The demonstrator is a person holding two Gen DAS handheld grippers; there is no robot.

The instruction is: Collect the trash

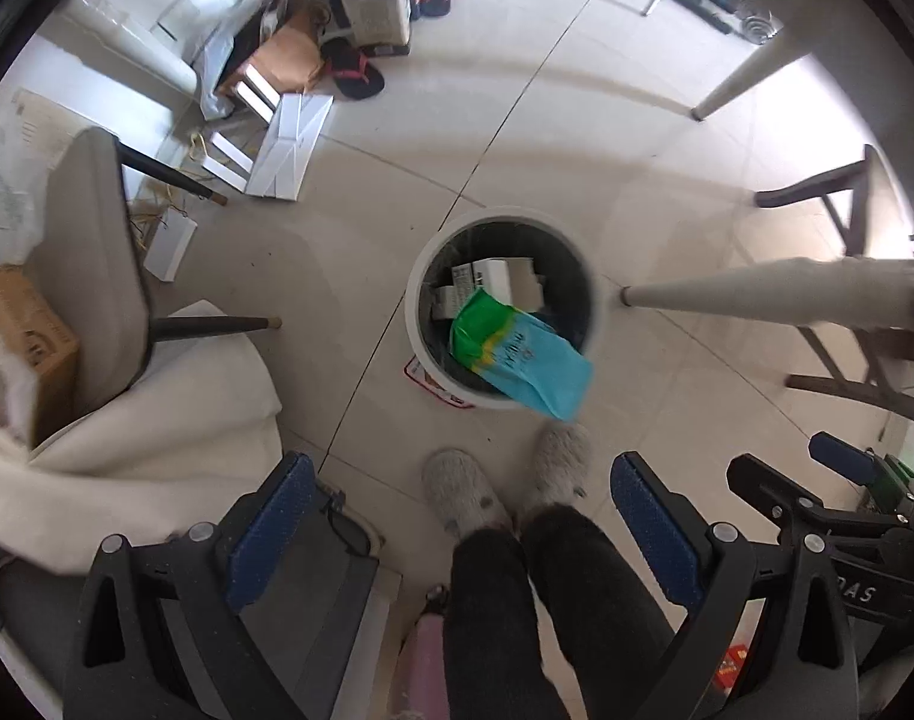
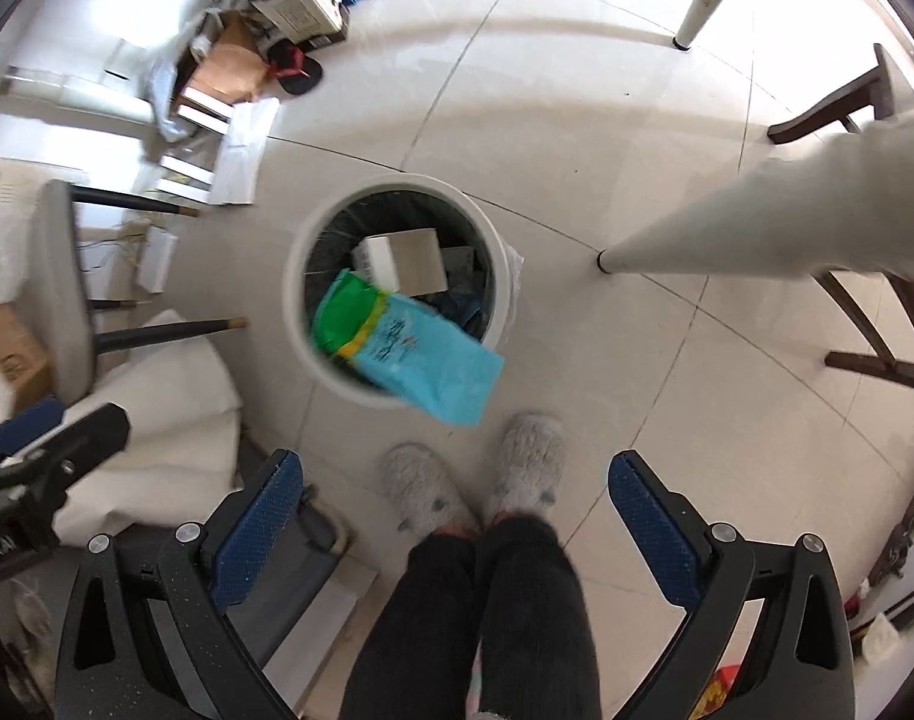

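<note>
Both cams look straight down at pale tiled floor (image 1: 517,120) with dark grout lines.

Far left: clutter pile of flat white boxes (image 1: 289,147), brown cardboard (image 1: 289,57), black-red sandals (image 1: 352,75). Left edge: grey chair (image 1: 91,264) with dark legs, cardboard box (image 1: 25,330) beside it, white cloth (image 1: 157,420) draped under and near it.

Left gripper (image 1: 457,522): jaws spread wide, blue pads well apart, nothing between them but the floor and the person's legs.

Centre: round white trash bin (image 1: 418,276) with a dark liner, standing on the floor. White boxes (image 1: 499,279) lie inside it. Task item: blue-green plastic packet (image 1: 517,354), flat and elongated, long axis diagonal. Green end points far-left over the bin's inside, blue end points near-right and sticks out past the near rim. Tilted; cannot tell if it rests on the rim or is in the air. Neither gripper touches it. Something red-edged pokes out under the bin's near-left side.

Near the bin: person's fuzzy grey slippers (image 1: 463,492), dark trousers (image 1: 517,600), toes close to the bin.

Right gripper (image 2: 456,522): also fully spread, empty, pads well apart. It shows in the left cam at near right.

Right: white tapered table legs (image 1: 757,294), one foot just right of the bin; dark wooden chair frame (image 1: 841,204) beyond.
</note>
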